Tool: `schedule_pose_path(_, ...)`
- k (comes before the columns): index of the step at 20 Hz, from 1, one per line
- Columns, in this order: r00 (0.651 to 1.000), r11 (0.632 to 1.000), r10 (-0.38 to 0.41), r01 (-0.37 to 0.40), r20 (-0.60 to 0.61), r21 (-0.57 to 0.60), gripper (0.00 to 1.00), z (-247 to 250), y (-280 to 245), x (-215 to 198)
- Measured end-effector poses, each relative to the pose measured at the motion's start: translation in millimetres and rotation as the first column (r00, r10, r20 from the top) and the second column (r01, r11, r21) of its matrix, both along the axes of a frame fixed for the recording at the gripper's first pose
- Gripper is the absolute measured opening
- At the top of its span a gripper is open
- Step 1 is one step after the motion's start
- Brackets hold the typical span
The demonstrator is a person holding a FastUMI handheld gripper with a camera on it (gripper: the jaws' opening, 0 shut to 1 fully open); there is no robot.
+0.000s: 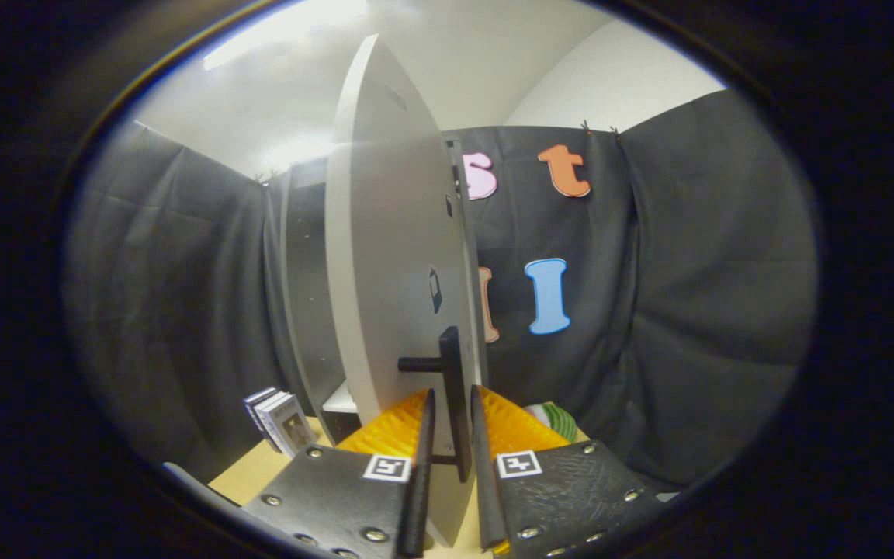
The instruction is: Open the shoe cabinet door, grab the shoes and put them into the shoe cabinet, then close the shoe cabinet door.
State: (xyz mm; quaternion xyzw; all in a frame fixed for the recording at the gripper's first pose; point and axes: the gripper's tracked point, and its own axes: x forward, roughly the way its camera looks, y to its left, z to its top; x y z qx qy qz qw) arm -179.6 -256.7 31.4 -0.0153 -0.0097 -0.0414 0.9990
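The white shoe cabinet door (385, 264) stands swung out toward me, seen nearly edge-on. Its black bar handle (453, 365) juts from the door face and runs down between my fingers. My gripper (452, 392) is closed around that handle, one finger on each side, both pressing against the bar. Behind the door the cabinet (303, 295) shows a dark opening with a white shelf (338, 404) low inside. A green and white striped thing (557, 421), possibly a shoe, lies just beyond my right finger, mostly hidden.
A few small boxes (280, 419) stand on the light wooden table (253, 473) to the left of the cabinet. Black cloth walls close in the booth on the left, back and right.
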Motion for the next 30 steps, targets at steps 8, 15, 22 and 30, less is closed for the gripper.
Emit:
schedule_pose_path(8,0.994,0.994,-0.104,0.104,0.019,0.037,0.19,6,-61,-17)
schedule_pose_path(15,0.984,0.984,-0.172,0.170,0.047,0.044,0.20,12,-90,-39)
schedule_pose_path(22,0.987,0.993,-0.122,0.121,0.100,0.014,0.20,18,-50,-68)
schedule_pose_path(30,0.999,0.999,0.053,-0.053,0.011,-0.011,0.20,-37,44,-50)
